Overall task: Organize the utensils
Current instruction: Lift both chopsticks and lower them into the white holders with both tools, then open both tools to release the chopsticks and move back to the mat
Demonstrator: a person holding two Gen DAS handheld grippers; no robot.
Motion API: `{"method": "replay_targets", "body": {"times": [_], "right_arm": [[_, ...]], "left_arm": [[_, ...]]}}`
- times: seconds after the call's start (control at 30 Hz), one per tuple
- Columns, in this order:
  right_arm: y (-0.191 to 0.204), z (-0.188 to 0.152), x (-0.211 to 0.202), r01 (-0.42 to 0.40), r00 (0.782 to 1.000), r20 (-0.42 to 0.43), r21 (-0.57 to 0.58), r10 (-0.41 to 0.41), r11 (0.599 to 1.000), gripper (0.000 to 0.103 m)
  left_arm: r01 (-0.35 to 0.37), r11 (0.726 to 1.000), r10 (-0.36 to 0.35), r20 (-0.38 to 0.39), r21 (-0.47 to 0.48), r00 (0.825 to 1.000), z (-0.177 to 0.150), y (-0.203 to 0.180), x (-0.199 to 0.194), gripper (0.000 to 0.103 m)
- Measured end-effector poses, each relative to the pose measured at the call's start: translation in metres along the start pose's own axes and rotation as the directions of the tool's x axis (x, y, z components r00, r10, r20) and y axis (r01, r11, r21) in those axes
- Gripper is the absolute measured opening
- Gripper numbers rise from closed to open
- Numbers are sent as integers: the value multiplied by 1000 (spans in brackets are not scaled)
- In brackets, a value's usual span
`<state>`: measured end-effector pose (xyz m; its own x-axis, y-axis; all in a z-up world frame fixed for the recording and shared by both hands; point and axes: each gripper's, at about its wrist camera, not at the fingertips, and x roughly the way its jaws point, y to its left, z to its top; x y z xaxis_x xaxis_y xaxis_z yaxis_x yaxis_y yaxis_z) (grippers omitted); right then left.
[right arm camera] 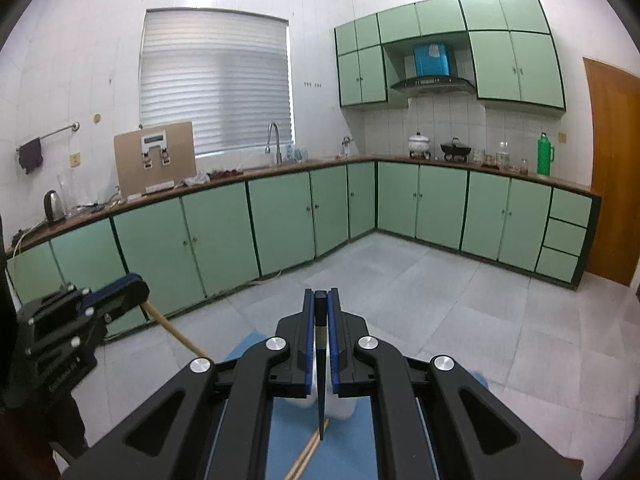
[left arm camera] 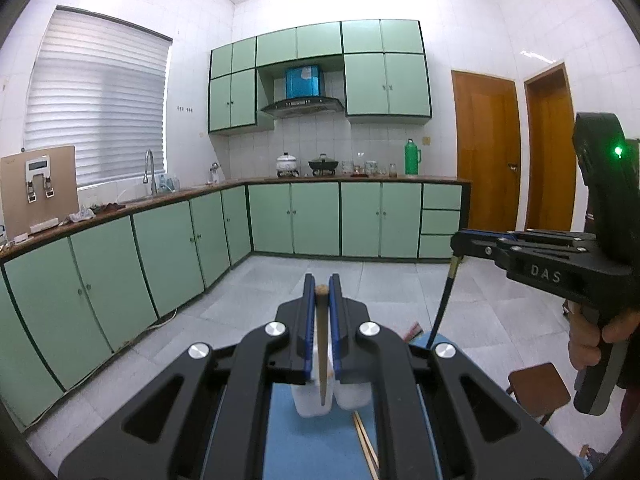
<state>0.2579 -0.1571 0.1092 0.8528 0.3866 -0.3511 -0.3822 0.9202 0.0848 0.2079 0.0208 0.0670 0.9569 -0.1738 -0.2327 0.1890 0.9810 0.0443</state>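
Holding our left gripper (left arm camera: 322, 292) clamped on a wooden chopstick (left arm camera: 322, 344), we keep it above the white holder (left arm camera: 316, 402) at 6 o'clock. Our right gripper (right arm camera: 321, 300) pinches a black chopstick (right arm camera: 321, 360) over loose chopsticks (right arm camera: 308, 454) on the blue mat (right arm camera: 344, 448).

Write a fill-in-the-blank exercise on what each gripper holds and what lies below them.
1. The left gripper is shut on a chopstick of light ____ colour.
2. The right gripper is shut on a chopstick coloured ____.
3. Below both grippers lies a mat coloured ____.
4. On the far counter by the door stands a tall flask coloured ____.

Missing words: wood (tan); black; blue; green
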Motion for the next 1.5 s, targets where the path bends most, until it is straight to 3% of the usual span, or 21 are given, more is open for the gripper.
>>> {"method": "replay_targets", "body": {"times": [0.27,0.4,0.6,0.67,0.73,0.83,1.0,1.13,1.33,1.5], "right_arm": [[-4,32,46,23,999,46,-13,-23,1000,6],[-10,29,71,34,999,32,-7,-34,999,6],[-20,13,108,45,999,-12,-1,-45,999,6],[-25,4,118,49,998,-47,16,-48,999,10],[-28,-2,119,55,997,-52,27,-54,998,26],[-34,-7,111,81,996,-39,37,-80,996,36],[-43,-13,78,139,990,-2,36,-139,990,49],[-42,-25,49,172,985,20,22,-173,985,62],[-33,-69,4,195,981,18,21,-195,981,83],[-22,-121,-18,206,978,-42,50,-204,977,90]], "left_arm": [[9,1000,-9,24,-13,1000,18,8,55,6],[20,999,-20,23,-25,1000,15,10,87,6],[34,999,-35,-45,-30,998,-3,15,130,6],[37,999,-40,-79,-40,996,-10,18,141,8],[37,998,-42,-101,-50,994,-12,24,150,11],[27,998,-32,-98,-49,995,-18,29,147,32],[16,998,-20,-80,-60,997,-21,34,126,33],[0,998,-5,-62,-69,998,-28,32,95,41],[1,996,-9,-86,-89,996,-63,20,46,52],[-12,998,3,-144,-63,990,-108,5,19,58]]}}
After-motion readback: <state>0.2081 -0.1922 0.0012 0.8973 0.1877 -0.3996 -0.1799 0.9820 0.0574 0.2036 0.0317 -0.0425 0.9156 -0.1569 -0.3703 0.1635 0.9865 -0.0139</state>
